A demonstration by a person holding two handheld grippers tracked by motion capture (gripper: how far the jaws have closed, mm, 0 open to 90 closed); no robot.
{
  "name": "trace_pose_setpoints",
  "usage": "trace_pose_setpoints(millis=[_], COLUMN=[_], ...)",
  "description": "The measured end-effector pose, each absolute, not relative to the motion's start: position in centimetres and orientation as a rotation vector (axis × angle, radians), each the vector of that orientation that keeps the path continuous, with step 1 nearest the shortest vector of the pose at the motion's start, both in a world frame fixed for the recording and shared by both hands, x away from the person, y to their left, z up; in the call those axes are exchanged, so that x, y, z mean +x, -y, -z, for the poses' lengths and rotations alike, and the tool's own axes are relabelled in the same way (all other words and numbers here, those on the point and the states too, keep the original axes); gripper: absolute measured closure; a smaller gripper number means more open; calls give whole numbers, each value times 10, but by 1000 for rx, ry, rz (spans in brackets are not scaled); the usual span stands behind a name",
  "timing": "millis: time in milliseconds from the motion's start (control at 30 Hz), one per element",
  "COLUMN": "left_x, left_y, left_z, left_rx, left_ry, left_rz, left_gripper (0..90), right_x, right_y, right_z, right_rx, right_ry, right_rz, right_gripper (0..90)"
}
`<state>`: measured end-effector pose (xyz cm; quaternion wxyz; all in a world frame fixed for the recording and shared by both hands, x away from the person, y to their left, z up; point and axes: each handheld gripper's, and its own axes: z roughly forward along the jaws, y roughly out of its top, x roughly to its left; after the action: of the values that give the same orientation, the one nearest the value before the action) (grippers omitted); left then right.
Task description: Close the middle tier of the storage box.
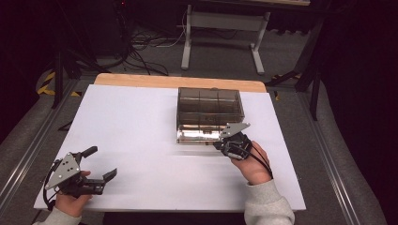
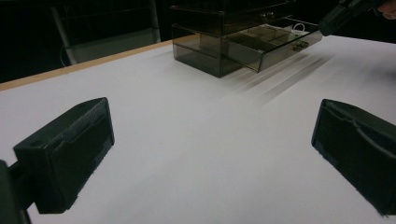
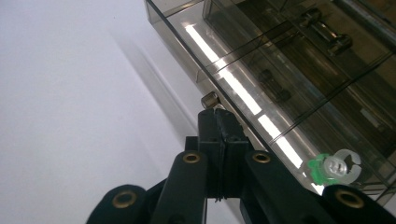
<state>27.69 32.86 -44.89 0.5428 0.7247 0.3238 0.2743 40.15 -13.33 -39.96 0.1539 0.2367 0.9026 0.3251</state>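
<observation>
A: Where are we standing w/ the smoked clear-plastic drawer box [image 1: 210, 105]?

B: It's sitting at the far-centre of the white tabletop [image 1: 141, 140], and its bottom drawer [image 1: 199, 134] is pulled partway out toward us. Our right gripper [image 1: 219, 145] is parked right at that drawer's front, jaws pinched fully together. In the right gripper view the closed tips [image 3: 219, 122] are sitting against the drawer's small metal handle [image 3: 209, 99]; can't tell whether they're actually clamping it or just touching beside it.

A: And the left one?

B: The left gripper [image 1: 101, 161] is idling near the front-left corner of the table, well apart from the box, jaws spread wide w/ nothing between them. The left gripper view is showing both black pads [image 2: 70, 154] apart over bare table.

A: So what's the next move turning on?

B: The slide direction, we're judging. The drawer is running straight along the near-far line, and the right gripper is sitting on the near side of its front, so any push or pull needs to be staying along that axis. The right hand [image 1: 253, 164] is much nearer. There's a little white-and-green plastic piece [image 3: 337, 169] lying in the drawer, prob. worth not jolting.
</observation>
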Motion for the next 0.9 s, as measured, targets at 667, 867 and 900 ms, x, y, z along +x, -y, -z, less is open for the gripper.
trace_pose_setpoints(millis=[667, 867, 900], left_x=[277, 277, 277], left_y=[-328, -328, -328], left_z=[449, 449, 449], left_rx=[1724, 1724, 1723], left_ry=[-765, -766, -767], left_rz=[-651, -650, -650], left_gripper=[2, 2, 2], right_x=[411, 415, 416], right_y=[134, 136, 136], right_z=[414, 420, 421], right_rx=[749, 774, 778], right_ry=[-2642, -2643, -2642], right_rz=[-818, -818, -817], right_gripper=[896, 896, 896])
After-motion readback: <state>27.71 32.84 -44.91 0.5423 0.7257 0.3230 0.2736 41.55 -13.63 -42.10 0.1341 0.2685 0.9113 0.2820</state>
